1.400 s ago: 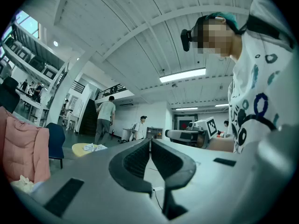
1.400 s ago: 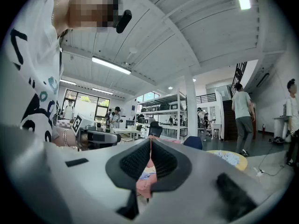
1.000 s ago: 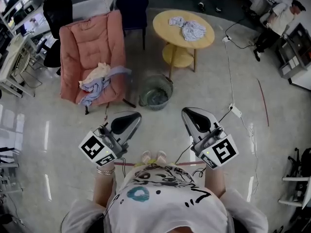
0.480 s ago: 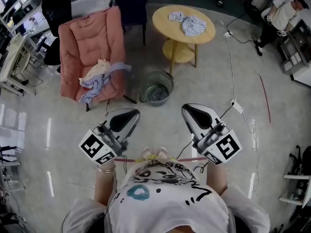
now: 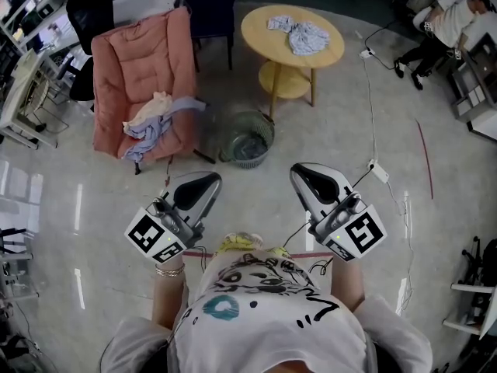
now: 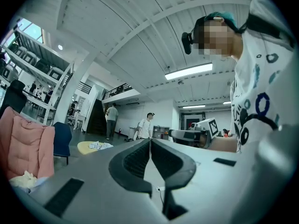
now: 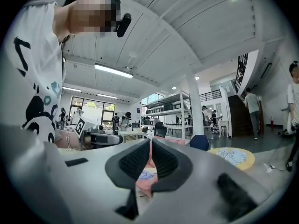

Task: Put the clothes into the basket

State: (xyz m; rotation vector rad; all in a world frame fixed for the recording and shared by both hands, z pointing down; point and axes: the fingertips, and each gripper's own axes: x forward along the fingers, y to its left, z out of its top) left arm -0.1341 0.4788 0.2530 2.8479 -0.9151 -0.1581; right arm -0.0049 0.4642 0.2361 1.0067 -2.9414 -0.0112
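The left gripper [image 6: 149, 141] and right gripper [image 7: 150, 143] are both closed, empty. Soft, light crumpled clothes [image 5: 151, 119] lie on the pink padded armchair [image 5: 136, 53] (more on the round yellow table [image 5: 260, 29]), near the round wire basket [image 5: 270, 137]. A raised fold should pinch easily.

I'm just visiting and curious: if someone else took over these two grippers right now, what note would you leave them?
Left gripper: shut, empty.
Right gripper: shut, empty. Both are held out in front of the person, touching nothing.
Clothes: one heap on the pink armchair, another on the round yellow table. The wire basket stands on the floor near both.
Done: nothing in hand; I cannot tell whether the basket holds anything.
Left: carry both heaps to the basket.
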